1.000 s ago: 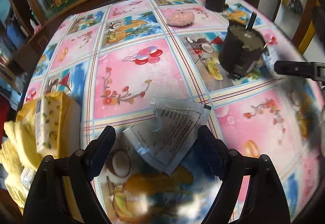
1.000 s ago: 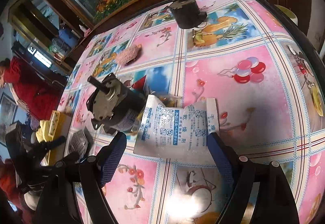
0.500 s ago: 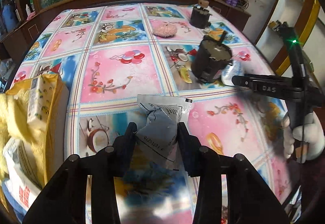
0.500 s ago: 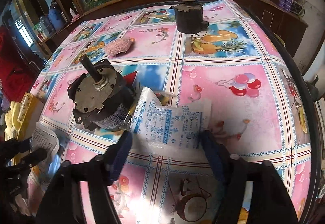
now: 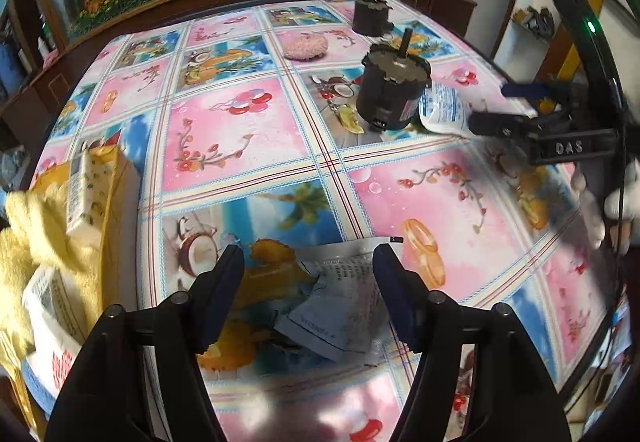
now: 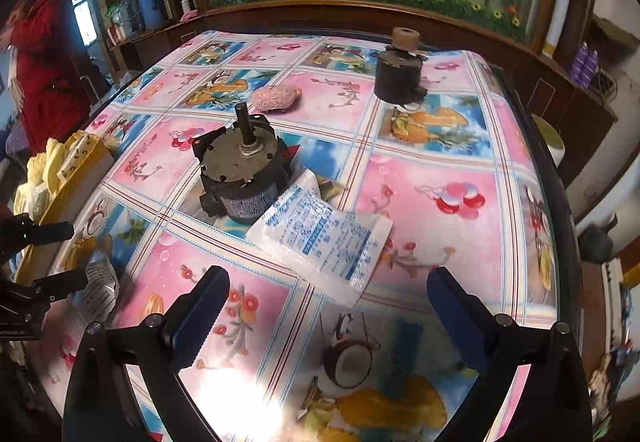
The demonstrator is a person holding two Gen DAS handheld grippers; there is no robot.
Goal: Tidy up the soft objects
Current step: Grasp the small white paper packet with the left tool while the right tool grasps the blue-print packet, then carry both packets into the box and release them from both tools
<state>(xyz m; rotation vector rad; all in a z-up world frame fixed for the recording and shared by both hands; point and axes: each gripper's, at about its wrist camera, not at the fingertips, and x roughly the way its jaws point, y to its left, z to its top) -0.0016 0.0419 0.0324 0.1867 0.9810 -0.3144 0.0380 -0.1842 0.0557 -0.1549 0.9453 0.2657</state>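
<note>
- left gripper (image 5: 308, 282), jaws just reopened and apart, grey sachet (image 5: 340, 306) loose between them on the bench (image 5: 240, 129).
- right gripper (image 6: 328, 306) just opened wide and empty; white sachet (image 6: 324, 238) at twelve o'clock, long axis eleven-to-five.

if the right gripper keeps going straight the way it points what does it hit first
Most likely the white sachet with blue print, lying flat just ahead of the open right gripper, against the dark motor; depth is uncertain.

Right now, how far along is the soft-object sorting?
Done: yellow towel and tissue pack sit piled at the table's left edge. In hand: nothing; left gripper open around the grey sachet, right gripper open before the blue-printed sachet. Left: both sachets, pink puff.
</note>
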